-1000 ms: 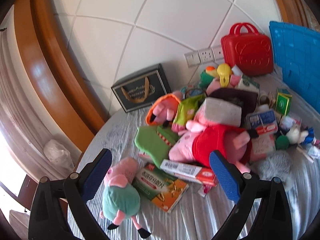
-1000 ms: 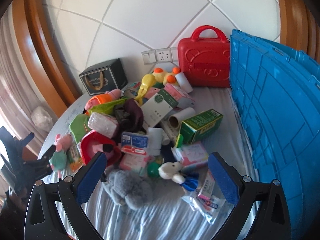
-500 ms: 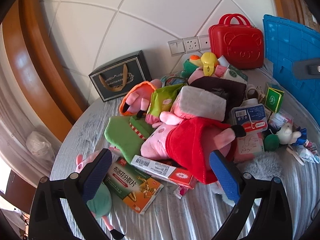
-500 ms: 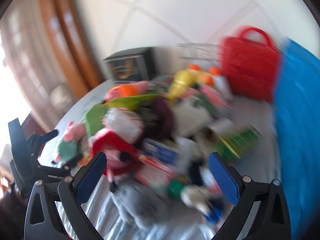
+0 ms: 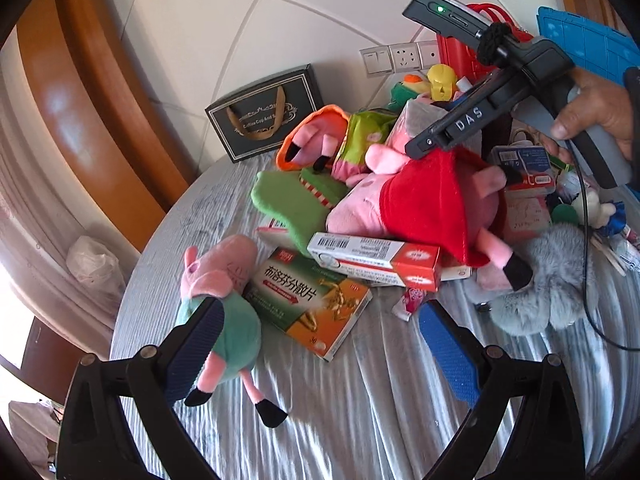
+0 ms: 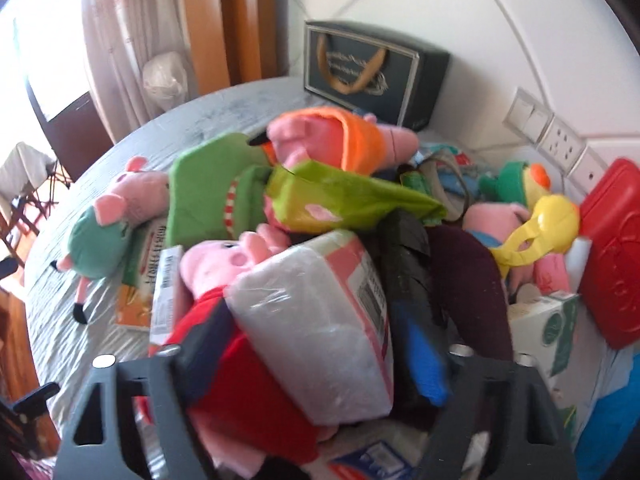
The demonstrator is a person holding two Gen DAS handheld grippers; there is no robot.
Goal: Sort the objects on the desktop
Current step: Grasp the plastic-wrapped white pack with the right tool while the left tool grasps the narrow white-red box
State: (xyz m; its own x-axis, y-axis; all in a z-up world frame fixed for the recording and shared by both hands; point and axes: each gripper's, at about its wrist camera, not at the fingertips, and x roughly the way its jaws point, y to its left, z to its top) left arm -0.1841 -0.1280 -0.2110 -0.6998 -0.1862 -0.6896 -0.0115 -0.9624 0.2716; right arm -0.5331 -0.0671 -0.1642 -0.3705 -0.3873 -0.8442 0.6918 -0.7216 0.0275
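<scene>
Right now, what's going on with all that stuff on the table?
A person is sorting a heap of toys and boxes. The right claw has come in over the pile and its jaws have just been closing around a plastic-wrapped tissue pack lying on the pig in the red dress. The left claw hangs open over a green and orange medicine box, beside a small pig in green.

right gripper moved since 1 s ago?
Yes. The right gripper has swung left, away from the blue crate, and now stands over the tissue pack atop the pile; the black gift box sits straight ahead. Its fingers have just been closing around the pack.
</scene>
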